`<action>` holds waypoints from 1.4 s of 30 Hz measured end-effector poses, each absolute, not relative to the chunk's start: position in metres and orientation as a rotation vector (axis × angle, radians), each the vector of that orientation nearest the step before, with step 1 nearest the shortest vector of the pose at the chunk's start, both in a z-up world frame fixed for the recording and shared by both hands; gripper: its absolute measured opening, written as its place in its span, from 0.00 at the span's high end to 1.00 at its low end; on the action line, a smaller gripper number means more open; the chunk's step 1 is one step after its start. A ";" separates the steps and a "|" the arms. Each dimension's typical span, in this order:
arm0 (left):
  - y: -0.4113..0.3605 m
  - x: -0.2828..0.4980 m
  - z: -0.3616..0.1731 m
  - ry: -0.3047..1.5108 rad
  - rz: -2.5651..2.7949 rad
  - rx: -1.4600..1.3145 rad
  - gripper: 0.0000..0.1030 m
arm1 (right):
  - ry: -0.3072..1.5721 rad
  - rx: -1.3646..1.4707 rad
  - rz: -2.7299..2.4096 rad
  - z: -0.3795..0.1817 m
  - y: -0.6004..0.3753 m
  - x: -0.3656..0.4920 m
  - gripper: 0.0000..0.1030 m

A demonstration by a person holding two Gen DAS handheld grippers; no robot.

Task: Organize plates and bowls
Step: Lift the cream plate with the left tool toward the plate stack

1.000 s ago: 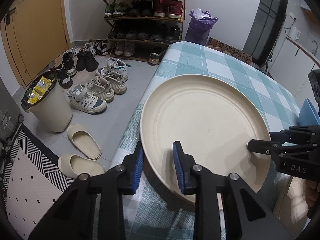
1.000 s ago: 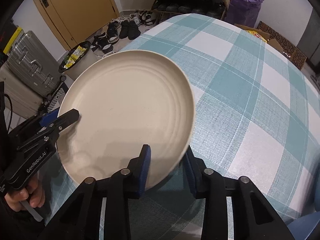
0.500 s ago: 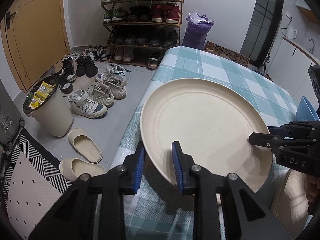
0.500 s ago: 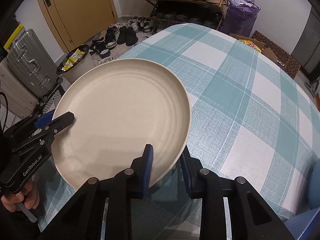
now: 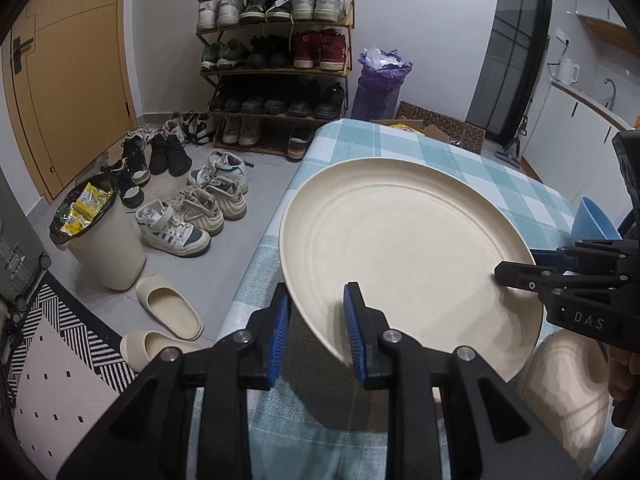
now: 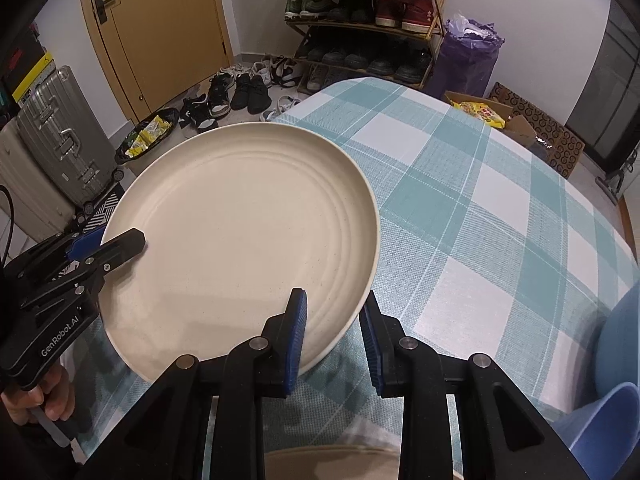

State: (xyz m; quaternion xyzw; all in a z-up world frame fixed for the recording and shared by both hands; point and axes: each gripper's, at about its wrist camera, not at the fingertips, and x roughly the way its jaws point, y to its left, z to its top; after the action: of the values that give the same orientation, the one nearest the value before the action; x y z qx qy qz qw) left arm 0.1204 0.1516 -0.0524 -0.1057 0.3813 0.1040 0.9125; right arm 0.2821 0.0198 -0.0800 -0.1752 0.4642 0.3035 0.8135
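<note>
Cream plate [image 5: 404, 256] held clear of surface [image 6: 480, 208], tilted, its shadow on the teal-check cloth below. Left tool [image 5: 316, 326] pinches near rim, one blue pad above, one under. Right tool [image 6: 334, 328] pinches opposite rim the same way; both pressed onto the plate. A hand [image 6: 36, 400] grips the left tool's handle, seen in right wrist view. Second cream dish [image 5: 568, 388] sits on surface below plate, lower right in left wrist view. Blue bowl [image 5: 592, 220] at surface's far right edge, apart from plate. Shoe rack [image 5: 276, 60] and bin [image 5: 100, 240] on floor beyond.
</note>
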 end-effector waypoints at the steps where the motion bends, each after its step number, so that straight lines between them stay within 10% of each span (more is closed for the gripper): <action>1: 0.150 0.119 -0.050 0.780 0.212 -0.215 0.76 | 0.984 -0.372 0.646 -0.077 0.018 0.280 0.74; 42: 0.052 0.072 -0.017 0.717 0.035 -0.121 0.75 | 0.917 -0.328 0.546 -0.037 -0.103 0.202 0.73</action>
State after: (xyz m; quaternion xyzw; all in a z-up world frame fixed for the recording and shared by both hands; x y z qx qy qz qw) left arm 0.0724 0.0518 -0.0168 -0.0593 0.3505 0.0170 0.9345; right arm 0.2021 -0.1030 -0.0372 -0.1558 0.4352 0.2588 0.8482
